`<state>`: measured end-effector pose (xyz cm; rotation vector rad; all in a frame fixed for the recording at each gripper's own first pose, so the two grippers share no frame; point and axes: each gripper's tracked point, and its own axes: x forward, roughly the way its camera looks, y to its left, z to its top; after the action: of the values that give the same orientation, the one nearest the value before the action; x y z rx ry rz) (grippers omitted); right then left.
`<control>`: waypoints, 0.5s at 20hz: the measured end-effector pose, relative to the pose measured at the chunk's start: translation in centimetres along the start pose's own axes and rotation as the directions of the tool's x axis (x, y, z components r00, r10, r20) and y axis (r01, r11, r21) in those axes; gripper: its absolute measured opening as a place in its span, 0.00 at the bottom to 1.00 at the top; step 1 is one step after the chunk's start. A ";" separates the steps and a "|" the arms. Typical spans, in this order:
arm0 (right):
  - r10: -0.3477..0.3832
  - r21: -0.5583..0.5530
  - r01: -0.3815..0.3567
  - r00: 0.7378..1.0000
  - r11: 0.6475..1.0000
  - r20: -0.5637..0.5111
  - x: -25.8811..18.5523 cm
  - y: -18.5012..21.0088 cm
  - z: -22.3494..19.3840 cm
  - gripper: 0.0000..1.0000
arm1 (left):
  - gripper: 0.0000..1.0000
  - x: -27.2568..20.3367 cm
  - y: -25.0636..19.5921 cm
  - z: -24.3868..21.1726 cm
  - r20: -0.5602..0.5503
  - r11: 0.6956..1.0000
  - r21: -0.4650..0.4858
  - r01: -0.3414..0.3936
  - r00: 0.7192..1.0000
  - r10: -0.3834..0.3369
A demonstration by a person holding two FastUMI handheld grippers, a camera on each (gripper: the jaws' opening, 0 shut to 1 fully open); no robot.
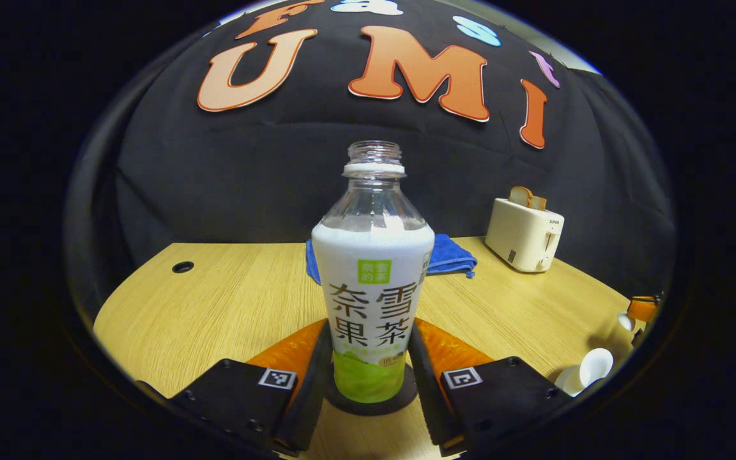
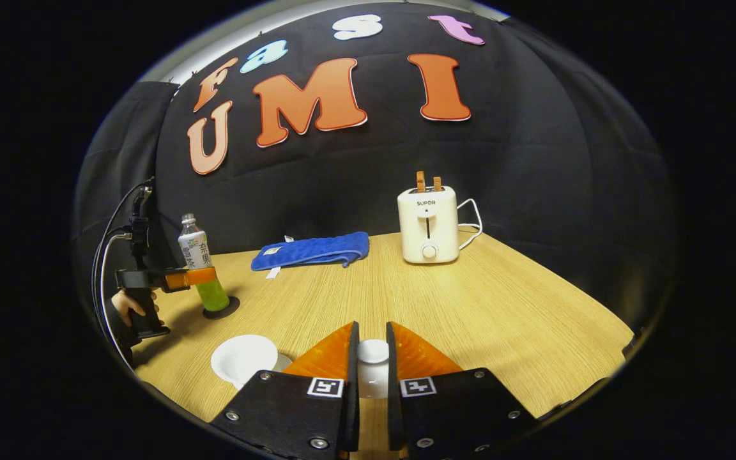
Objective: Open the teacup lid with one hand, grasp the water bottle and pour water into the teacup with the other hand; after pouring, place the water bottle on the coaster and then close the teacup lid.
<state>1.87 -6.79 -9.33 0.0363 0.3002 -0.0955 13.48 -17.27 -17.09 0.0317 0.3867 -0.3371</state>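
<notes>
Now bottle point(image 1: 372, 281) upright on coaster point(image 1: 406, 396), left tool point(image 1: 370, 377) flanking it, contact unclear. Right tool point(image 2: 372, 361) pinching lid point(image 2: 373, 352) clear of open teacup point(image 2: 244, 360), ready for closing.

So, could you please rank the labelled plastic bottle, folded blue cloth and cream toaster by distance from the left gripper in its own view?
1. Labelled plastic bottle: between the left gripper fingers.
2. Folded blue cloth: behind the bottle.
3. Cream toaster: far right, by the wall.
</notes>
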 end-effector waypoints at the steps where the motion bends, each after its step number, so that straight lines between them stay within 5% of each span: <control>1: 0.000 0.000 0.000 1.000 1.000 -0.001 0.0 0.0 0.0 0.18 | 0.67 0.0 -0.1 0.0 0.008 1.000 -0.013 0.000 1.000 0.000; 10: 0.011 -0.002 -0.011 1.000 1.000 -0.001 -0.1 0.5 -0.1 0.18 | 0.70 0.1 -0.1 -0.2 -0.003 1.000 0.003 0.007 1.000 -0.007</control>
<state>1.79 -6.32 -9.34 0.0363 0.3005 -0.0844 13.45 -17.39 -17.27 0.0337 0.3897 -0.3445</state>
